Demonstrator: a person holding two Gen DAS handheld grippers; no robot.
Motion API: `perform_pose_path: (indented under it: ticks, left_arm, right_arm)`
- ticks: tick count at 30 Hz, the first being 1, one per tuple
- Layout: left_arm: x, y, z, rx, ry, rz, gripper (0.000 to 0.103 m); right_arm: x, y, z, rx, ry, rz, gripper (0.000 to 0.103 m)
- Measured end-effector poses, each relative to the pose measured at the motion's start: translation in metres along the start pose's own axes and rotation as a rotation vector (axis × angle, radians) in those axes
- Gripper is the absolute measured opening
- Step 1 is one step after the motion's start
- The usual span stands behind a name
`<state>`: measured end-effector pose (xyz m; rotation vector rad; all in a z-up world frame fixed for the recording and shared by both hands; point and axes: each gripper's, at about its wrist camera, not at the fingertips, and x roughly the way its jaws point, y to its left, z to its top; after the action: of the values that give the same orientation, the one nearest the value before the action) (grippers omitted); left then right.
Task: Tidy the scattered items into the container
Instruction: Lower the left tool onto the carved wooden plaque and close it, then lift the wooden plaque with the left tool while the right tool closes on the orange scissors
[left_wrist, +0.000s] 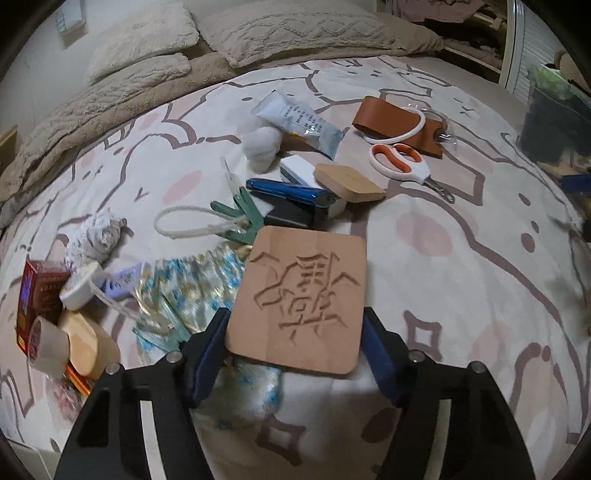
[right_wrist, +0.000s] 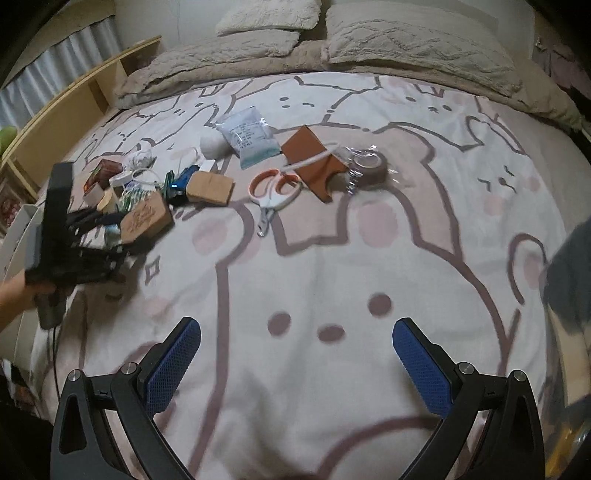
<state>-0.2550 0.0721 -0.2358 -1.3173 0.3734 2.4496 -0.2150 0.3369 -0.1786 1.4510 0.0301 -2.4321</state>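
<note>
The left gripper (left_wrist: 295, 354) has its blue pads against both side edges of a carved wooden coaster (left_wrist: 299, 299), pinching it over the bedspread (left_wrist: 461, 295) near the bed's foot edge. Beneath it lies a blue-and-gold patterned cloth (left_wrist: 192, 280). Just beyond the coaster sit green clothespins (left_wrist: 240, 214), a blue stapler (left_wrist: 291, 195) and a plain wooden block (left_wrist: 349, 182). Farther toward the pillows (left_wrist: 295, 29) lie a white tube (left_wrist: 295, 118), orange-handled scissors (left_wrist: 402, 162) and a brown leather sleeve (left_wrist: 399, 122). A red box (left_wrist: 37, 295) and a roll of tape (left_wrist: 44, 343) rest by the bed's left edge.

The right gripper (right_wrist: 295, 365) hangs over bare bedspread with its jaws spread wide and nothing between them. A container cannot be made out clearly in either view.
</note>
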Motion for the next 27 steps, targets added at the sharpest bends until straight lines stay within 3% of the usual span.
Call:
perform_pose_path:
  ticks: [3, 7, 10, 11, 13, 20, 24, 26, 27]
  left_arm:
    - [-0.004, -0.005, -0.005, 0.002, -0.01, -0.007, 0.067]
    - [-0.01, -0.006, -0.01, -0.046, -0.002, -0.041, 0.067]
    - [-0.019, -0.009, -0.02, -0.083, 0.003, -0.084, 0.067]
    - [-0.022, -0.011, -0.024, -0.08, 0.003, -0.094, 0.067]
    - [-0.028, -0.016, -0.031, -0.078, 0.008, -0.121, 0.067]
    - [-0.041, -0.033, -0.052, -0.079, 0.038, -0.205, 0.067]
    - [-0.047, -0.037, -0.065, -0.097, 0.046, -0.236, 0.067]
    - [-0.051, -0.037, -0.068, -0.103, 0.044, -0.245, 0.067]
    - [-0.052, -0.037, -0.07, -0.113, 0.044, -0.251, 0.066]
  right_arm:
    - [0.017, 0.011, 0.019, -0.014, 0.008, 0.001, 0.103]
    - [0.037, 0.026, 0.04, -0.093, -0.084, -0.126, 0.103]
    - [0.055, 0.031, 0.05, -0.106, -0.094, -0.134, 0.1]
    - [0.061, 0.031, 0.053, -0.096, -0.092, -0.124, 0.095]
    - [0.074, 0.032, 0.058, -0.071, -0.07, -0.108, 0.068]
    - [0.102, 0.042, 0.062, -0.06, -0.039, -0.131, 0.049]
    - [0.111, 0.049, 0.054, -0.112, -0.088, -0.196, 0.047]
    - [0.109, 0.053, 0.051, -0.128, -0.107, -0.2, 0.037]
    - [0.108, 0.055, 0.049, -0.136, -0.111, -0.2, 0.027]
